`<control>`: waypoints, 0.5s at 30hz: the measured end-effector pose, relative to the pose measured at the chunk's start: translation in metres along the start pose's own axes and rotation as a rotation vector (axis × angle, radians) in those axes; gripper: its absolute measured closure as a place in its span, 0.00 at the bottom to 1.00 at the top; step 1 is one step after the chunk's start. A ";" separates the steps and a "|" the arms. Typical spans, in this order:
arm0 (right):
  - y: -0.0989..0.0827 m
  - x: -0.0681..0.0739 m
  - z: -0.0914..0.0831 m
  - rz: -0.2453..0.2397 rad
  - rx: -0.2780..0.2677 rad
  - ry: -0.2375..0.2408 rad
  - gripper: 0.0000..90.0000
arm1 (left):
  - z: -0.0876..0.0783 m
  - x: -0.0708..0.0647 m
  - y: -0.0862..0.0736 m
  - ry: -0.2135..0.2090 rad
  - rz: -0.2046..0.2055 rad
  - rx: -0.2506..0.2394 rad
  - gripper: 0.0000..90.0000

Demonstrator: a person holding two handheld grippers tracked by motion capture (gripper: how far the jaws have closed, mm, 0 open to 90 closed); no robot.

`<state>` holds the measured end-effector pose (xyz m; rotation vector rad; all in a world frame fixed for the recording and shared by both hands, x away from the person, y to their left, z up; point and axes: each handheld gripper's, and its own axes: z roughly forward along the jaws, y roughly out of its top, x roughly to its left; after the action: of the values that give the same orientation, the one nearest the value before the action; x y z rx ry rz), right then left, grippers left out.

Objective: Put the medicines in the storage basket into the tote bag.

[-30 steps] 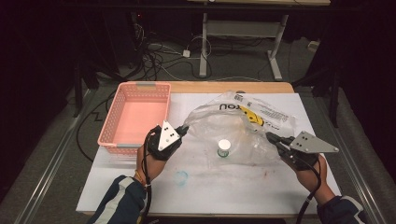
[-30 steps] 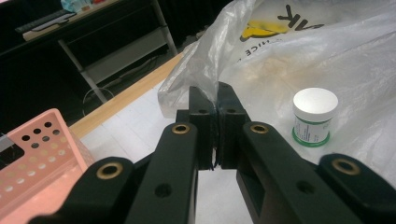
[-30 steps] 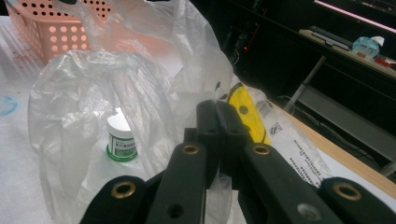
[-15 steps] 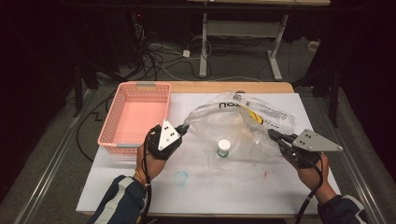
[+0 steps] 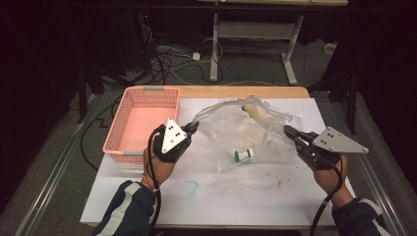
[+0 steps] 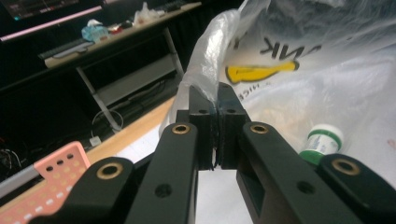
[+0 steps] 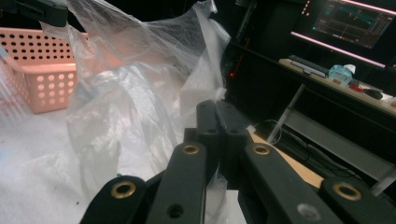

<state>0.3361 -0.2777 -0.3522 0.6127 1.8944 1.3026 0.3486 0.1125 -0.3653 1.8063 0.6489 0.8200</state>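
Both grippers, left (image 5: pixel 193 127) and right (image 5: pixel 288 131), clamped on bag (image 5: pixel 231 128); lift evenly toward 12 o'clock so bottle (image 5: pixel 244 154) slides out.

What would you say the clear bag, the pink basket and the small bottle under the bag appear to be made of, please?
The clear crinkled bag with yellow print looks like thin glossy plastic film: it wrinkles and shows the table through. The pink perforated basket looks like rigid moulded plastic with a matte finish and regular holes. The small white bottle with green band is probably smooth hard plastic, though that is less certain.
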 end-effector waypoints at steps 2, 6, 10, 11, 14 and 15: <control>0.004 -0.001 0.001 0.002 -0.017 -0.005 1.00 | -0.001 0.000 0.004 0.000 -0.002 -0.017 0.94; 0.011 -0.003 0.002 0.017 -0.045 -0.012 1.00 | -0.007 0.002 0.013 0.004 -0.008 -0.050 0.94; 0.020 -0.006 0.003 0.024 -0.071 -0.024 1.00 | -0.013 0.007 0.024 0.013 -0.020 -0.085 0.94; 0.023 -0.007 0.003 0.026 -0.077 -0.027 1.00 | -0.013 0.009 0.027 0.017 -0.020 -0.093 0.94; 0.033 -0.011 0.004 0.039 -0.106 -0.038 1.00 | -0.012 0.012 0.038 0.015 -0.027 -0.120 0.94; 0.036 -0.013 0.004 0.046 -0.117 -0.040 1.00 | -0.012 0.012 0.042 0.014 -0.029 -0.131 0.94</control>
<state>0.3460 -0.2716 -0.3157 0.6206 1.7675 1.4088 0.3495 0.1135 -0.3205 1.6708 0.6155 0.8373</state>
